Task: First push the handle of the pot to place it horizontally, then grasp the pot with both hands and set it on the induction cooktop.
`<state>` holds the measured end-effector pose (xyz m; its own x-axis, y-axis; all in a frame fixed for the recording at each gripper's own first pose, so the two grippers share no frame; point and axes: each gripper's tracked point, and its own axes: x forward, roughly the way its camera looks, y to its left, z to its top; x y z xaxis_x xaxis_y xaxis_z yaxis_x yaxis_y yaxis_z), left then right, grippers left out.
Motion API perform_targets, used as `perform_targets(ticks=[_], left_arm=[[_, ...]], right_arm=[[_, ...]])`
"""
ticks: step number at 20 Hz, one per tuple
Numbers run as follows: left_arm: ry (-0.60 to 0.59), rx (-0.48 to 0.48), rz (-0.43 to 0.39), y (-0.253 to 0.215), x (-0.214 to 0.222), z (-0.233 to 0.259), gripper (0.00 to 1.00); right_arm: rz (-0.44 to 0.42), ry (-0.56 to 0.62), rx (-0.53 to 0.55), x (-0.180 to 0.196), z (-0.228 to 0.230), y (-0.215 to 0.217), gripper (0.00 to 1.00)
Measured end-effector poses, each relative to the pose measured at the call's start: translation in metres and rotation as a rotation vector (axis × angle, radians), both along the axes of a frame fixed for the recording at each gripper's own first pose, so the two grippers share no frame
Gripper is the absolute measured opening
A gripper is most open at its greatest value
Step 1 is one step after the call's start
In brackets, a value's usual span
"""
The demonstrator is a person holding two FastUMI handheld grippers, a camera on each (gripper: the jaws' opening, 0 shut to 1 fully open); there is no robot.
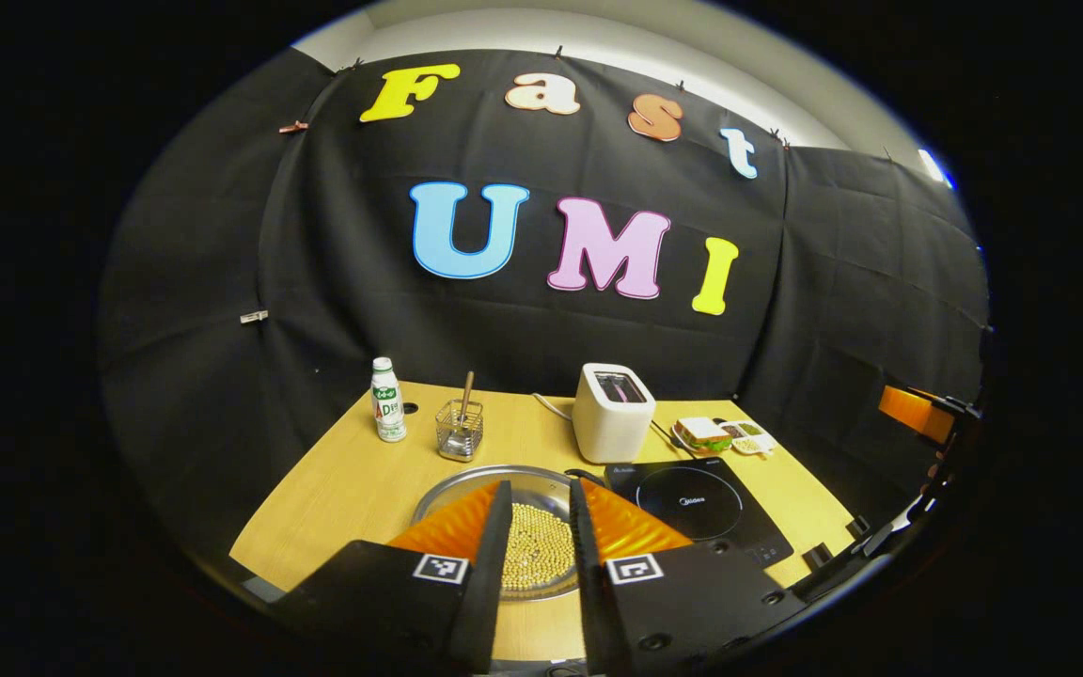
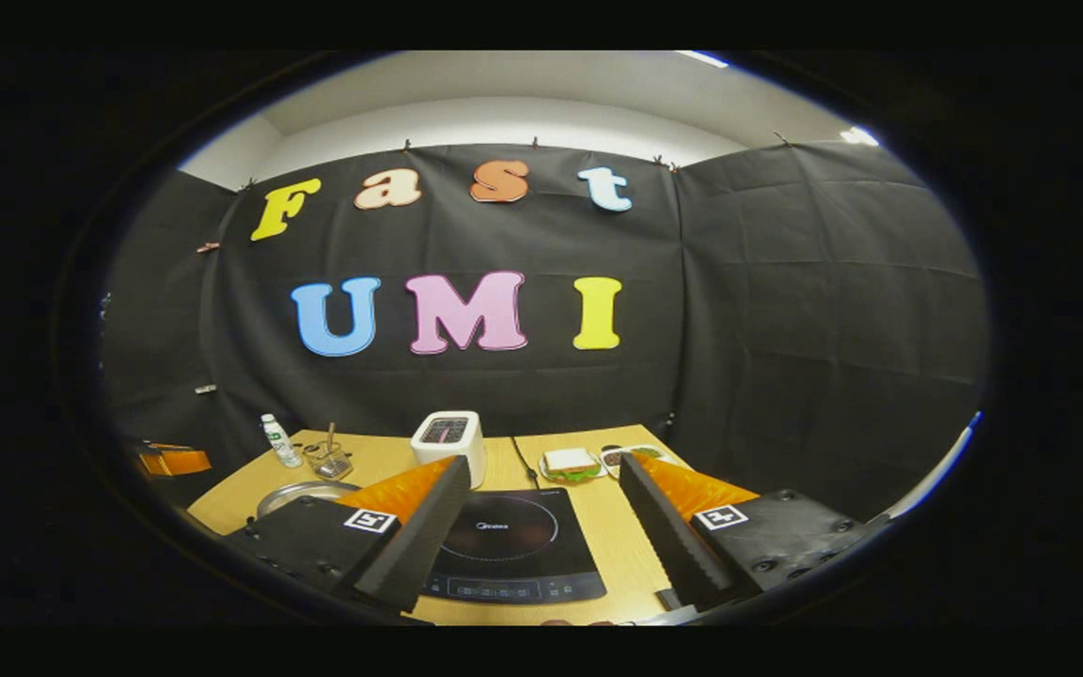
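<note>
Two black fingers of the left gripper (image 1: 540, 508) rise from the bottom centre of the left gripper view, standing close together with a narrow gap and gripping nothing. Behind and between them sits one shallow metal pot (image 1: 466, 489), its floor covered in pale yellow beans; the fingers hide much of its rim, and its handle is hard to make out, perhaps a dark stub at the pot's upper right edge. One black induction cooktop (image 1: 701, 508) lies just right of the pot on the wooden table (image 1: 344, 480). Along the back, from left to right, stand one white bottle (image 1: 388, 400), one wire basket (image 1: 460, 430) holding a utensil, one white toaster (image 1: 612, 412), and one plate with a sandwich (image 1: 703, 434) beside small dishes too tiny to count. At the right edge, the other gripper is cut off to an orange and black sliver.

In the right gripper view, the two fingers of the right gripper (image 2: 541, 489) at the bottom are spread wide apart and empty. The cooktop (image 2: 504, 550) lies between them, its near corners covered. The pot (image 2: 302, 492) shows at lower left, mostly hidden behind the left-hand finger. Bottle (image 2: 271, 440), basket (image 2: 328, 462), toaster (image 2: 448, 440) and sandwich (image 2: 570, 463) line the back.
</note>
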<state>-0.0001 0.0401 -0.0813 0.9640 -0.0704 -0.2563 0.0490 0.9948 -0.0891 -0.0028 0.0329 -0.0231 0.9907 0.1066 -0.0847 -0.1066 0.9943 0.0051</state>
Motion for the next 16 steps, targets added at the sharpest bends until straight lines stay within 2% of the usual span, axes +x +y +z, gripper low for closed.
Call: perform_targets(ticks=[1, 2, 4, 6, 9, 16], left_arm=[[0.013, 0.004, 0.006, 0.003, -0.001, -0.006, 0.39], [0.025, 0.007, 0.01, 0.007, -0.001, -0.009, 0.24], [0.046, 0.002, 0.012, 0.01, -0.002, -0.019, 0.14], [0.078, -0.007, 0.002, 0.01, -0.005, -0.036, 0.09], [0.117, -0.005, 0.032, 0.022, -0.013, -0.057, 0.05], [0.21, -0.053, 0.049, 0.032, -0.032, -0.101, 0.05]], right_arm=[[0.002, 0.006, 0.002, 0.0, -0.003, 0.0, 0.99], [0.003, 0.011, 0.004, 0.0, -0.004, 0.0, 0.99], [0.007, 0.016, 0.004, 0.0, -0.006, 0.001, 0.99], [0.011, 0.022, -0.002, 0.0, -0.008, 0.0, 0.99], [0.016, 0.035, -0.004, 0.001, -0.013, 0.0, 0.99], [0.052, 0.078, -0.003, 0.005, -0.026, 0.014, 0.99]])
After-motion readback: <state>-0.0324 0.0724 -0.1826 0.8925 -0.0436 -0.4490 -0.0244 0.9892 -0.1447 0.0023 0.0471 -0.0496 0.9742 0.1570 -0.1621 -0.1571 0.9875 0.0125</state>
